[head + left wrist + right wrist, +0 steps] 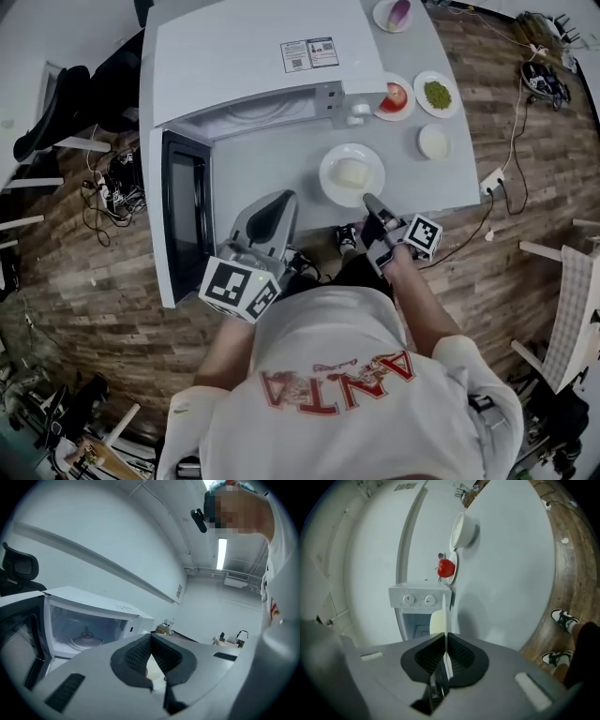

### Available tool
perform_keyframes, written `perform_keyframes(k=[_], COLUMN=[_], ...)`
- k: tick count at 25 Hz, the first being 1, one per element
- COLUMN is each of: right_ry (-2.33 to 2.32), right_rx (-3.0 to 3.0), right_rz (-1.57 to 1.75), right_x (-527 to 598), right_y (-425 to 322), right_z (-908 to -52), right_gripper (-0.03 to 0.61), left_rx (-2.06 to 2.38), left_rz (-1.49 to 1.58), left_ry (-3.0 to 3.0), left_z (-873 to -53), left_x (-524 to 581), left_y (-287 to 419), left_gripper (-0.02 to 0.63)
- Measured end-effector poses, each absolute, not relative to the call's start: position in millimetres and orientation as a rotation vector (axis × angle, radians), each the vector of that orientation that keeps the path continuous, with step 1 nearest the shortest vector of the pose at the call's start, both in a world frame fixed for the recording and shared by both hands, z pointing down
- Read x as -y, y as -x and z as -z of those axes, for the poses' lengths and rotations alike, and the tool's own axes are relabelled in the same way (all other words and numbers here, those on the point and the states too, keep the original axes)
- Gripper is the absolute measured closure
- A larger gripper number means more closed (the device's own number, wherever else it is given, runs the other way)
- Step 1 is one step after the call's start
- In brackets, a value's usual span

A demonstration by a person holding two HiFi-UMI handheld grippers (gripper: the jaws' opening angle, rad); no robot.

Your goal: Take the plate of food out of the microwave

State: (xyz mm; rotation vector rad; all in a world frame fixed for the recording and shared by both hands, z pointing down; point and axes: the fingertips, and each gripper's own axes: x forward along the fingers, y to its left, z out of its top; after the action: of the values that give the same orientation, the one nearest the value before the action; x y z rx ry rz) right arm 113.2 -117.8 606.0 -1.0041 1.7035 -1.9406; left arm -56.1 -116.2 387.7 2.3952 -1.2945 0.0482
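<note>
Right tool (445, 637) pinches the plate (330, 180) — outside the microwave (253, 56).

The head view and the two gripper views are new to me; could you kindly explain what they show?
There is no robot here: a person holds a two-jaw gripper in each hand. The head view comes from a camera on the person's head, looking down; each gripper view comes from a camera riding on that gripper, looking along its jaws. On the white table stands a microwave with its door open. In front of it is a white plate with a pale block of food. The right gripper is shut on that plate's near rim, seen edge-on between the jaws in its own view. The left gripper is shut and holds nothing. Farther back are a red fruit and green food on small plates, and a white bowl.
</note>
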Motion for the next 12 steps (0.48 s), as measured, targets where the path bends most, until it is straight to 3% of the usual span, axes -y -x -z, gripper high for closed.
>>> perform_keyframes(k=[12], right_ry=[1.167], right_rx=[-1.608], right_rz=[1.924], right_x=[124], right_y=[-173], right_z=[-637], right_gripper=[0.56], left_rx=[1.226], left_rz=[-0.083], left_ry=[-2.421], left_z=[-395], left_x=[126], left_y=[28], left_gripper=[0.604])
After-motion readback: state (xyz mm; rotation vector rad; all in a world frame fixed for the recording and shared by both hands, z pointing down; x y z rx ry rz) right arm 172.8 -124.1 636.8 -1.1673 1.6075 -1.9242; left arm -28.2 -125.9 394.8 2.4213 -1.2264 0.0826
